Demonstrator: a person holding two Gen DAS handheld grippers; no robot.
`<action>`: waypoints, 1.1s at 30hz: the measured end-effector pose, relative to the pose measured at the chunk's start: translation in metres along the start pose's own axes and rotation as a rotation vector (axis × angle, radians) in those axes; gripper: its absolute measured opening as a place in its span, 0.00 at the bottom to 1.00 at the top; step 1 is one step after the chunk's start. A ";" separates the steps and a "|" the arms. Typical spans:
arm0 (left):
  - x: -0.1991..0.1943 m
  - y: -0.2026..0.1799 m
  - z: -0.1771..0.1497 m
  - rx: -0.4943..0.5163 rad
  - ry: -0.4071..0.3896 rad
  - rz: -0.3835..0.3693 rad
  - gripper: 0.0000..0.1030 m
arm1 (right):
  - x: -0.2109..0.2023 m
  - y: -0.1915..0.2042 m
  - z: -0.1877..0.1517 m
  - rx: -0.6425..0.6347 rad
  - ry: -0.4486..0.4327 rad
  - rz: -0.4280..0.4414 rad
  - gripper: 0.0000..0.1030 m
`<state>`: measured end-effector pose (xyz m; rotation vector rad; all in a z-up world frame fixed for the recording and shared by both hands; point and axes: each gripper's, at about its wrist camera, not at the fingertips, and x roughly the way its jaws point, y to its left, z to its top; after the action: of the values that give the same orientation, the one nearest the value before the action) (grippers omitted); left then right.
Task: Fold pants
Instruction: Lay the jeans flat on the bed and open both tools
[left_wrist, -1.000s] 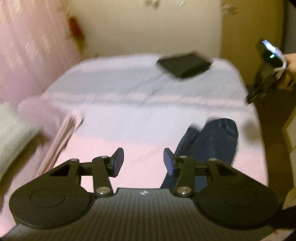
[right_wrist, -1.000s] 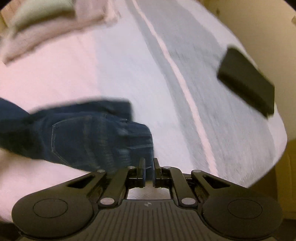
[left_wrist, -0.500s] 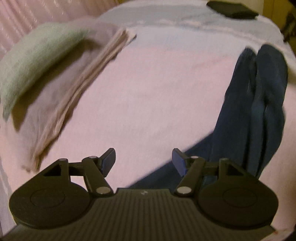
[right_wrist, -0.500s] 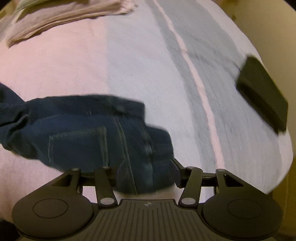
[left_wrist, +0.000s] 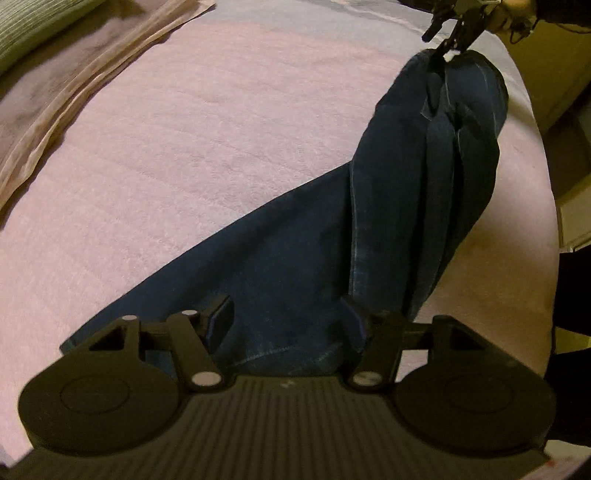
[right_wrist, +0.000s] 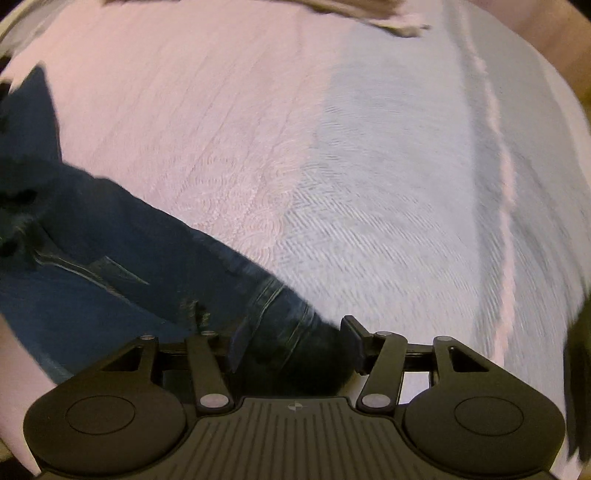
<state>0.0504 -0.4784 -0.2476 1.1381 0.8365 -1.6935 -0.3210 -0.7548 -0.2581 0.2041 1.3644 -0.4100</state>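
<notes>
Left wrist only: folded linens (left_wrist: 74, 70) beyond pants (left_wrist: 424, 192).

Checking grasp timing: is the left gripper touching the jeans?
Cannot tell. In the left wrist view the left gripper stands open with the jeans between its jaws; no view shows contact or gap plainly.

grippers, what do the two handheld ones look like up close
Both are matte black. The left gripper and right gripper each have a ribbed body with a small round emblem, two round discs at the sides, angled linkage arms with silver pivot pins, and flat rectangular jaws. No cables visible.
</notes>
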 end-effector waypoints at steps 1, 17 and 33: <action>-0.001 -0.001 0.003 -0.003 0.008 0.002 0.54 | 0.008 -0.005 0.002 -0.027 0.006 0.021 0.50; 0.022 -0.023 0.016 0.060 0.141 0.034 0.45 | 0.045 -0.025 -0.003 -0.172 0.109 0.211 0.24; -0.053 0.021 0.105 0.039 -0.040 0.230 0.05 | -0.121 -0.071 -0.028 0.076 -0.210 -0.082 0.06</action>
<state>0.0449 -0.5621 -0.1621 1.1755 0.6247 -1.5418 -0.3930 -0.7892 -0.1391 0.1628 1.1544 -0.5374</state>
